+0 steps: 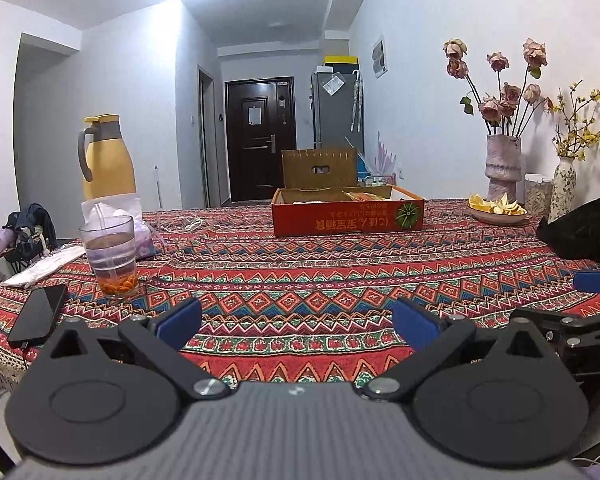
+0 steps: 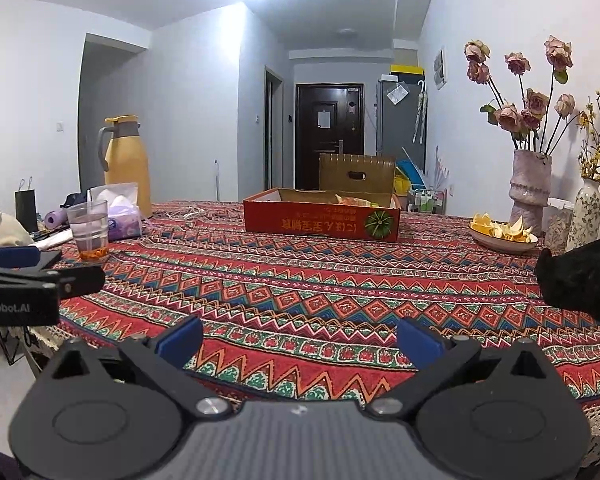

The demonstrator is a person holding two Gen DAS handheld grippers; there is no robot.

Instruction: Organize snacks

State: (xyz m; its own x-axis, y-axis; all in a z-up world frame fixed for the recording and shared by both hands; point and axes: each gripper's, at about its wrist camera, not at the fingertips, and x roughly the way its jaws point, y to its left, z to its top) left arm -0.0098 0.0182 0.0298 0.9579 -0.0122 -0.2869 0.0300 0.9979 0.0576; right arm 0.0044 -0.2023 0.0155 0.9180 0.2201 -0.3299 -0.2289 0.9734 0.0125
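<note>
A low red cardboard box [image 1: 348, 216] [image 2: 322, 216] with a raised brown flap stands far across the patterned tablecloth; snack packets [image 1: 364, 196] [image 2: 354, 200] show inside it. My left gripper [image 1: 298, 320] hovers open over the table's near edge, nothing between its blue pads. My right gripper [image 2: 300, 338] is open too and holds nothing, beside the left one. Each gripper shows at the edge of the other's view. Both are well short of the box.
At the left stand a glass [image 1: 110, 256] with orange bits, a tissue pack [image 1: 140, 228], a yellow jug [image 1: 106, 158] and a phone [image 1: 38, 314]. A plate of peel [image 2: 502, 234], vases of flowers [image 2: 530, 184] and a black furry object [image 2: 584, 278] are on the right.
</note>
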